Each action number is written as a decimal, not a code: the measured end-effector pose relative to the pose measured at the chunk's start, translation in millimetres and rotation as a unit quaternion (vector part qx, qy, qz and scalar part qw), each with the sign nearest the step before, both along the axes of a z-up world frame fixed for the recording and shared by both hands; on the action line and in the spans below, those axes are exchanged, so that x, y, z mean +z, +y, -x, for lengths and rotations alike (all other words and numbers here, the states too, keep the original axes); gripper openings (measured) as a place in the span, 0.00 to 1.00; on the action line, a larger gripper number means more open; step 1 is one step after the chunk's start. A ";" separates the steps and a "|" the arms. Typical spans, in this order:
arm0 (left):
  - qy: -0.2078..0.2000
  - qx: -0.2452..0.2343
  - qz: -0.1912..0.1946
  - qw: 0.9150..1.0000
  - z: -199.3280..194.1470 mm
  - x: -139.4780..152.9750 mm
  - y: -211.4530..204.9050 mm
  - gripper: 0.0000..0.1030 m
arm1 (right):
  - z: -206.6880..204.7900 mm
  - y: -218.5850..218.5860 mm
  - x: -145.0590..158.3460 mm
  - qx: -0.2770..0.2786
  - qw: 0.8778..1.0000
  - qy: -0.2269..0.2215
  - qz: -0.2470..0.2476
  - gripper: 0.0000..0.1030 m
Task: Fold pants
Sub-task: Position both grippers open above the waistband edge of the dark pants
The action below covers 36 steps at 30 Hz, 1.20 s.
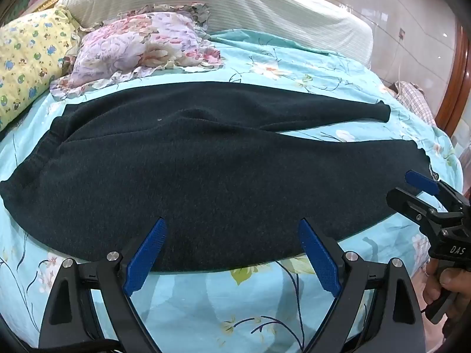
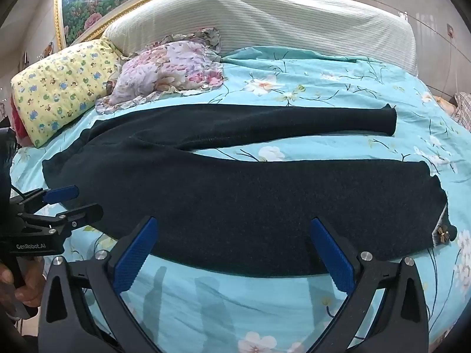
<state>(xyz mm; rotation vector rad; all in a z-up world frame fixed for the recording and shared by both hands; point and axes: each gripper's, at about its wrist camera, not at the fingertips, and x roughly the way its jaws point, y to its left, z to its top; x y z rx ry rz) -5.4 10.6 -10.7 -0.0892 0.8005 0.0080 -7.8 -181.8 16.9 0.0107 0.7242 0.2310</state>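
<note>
Blue ribbed pads of left gripper [image 1: 232, 229] nearest lens, spread wide, holding nothing — hovering over near edge of dark knit pants [image 1: 206, 176]. Same for right gripper [image 2: 234, 229]: jaws wide apart, empty, above near leg's lower edge. Pants flat on floral turquoise bedsheet [image 1: 220, 300], long axis running left–right across both views, straight ahead of both tools. Waistband [image 1: 44, 153] toward left, so nearer left gripper; leg cuffs to right, near cuff with small flower trim [image 2: 443, 231] closer to right gripper. Legs splayed in a narrow V, far leg [image 2: 294, 120] lying apart from near leg, sheet showing between. Fabric thick, matte, fuzzy, soft-draping — probably slides little on cotton sheet. Likely first fold: near leg lifted over onto far leg, each gripper pinching near edge at its own end. Purple floral pillow [image 1: 141, 47] and yellow printed pillow [image 1: 26, 61] beyond waistband, striped headboard cushion [image 2: 265, 20] behind.
</note>
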 end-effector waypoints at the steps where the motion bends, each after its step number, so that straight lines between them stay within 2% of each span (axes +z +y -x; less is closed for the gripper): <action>1: 0.001 0.000 0.001 1.000 -0.2 -0.5 0.1 0.89 | 0.2 0.2 -0.1 0.000 1.000 0.000 0.000 1.00; 36: 0.009 -0.010 0.006 1.000 -3.9 -3.5 -1.0 0.89 | 0.1 4.5 0.9 -0.003 1.000 0.007 -0.003 1.00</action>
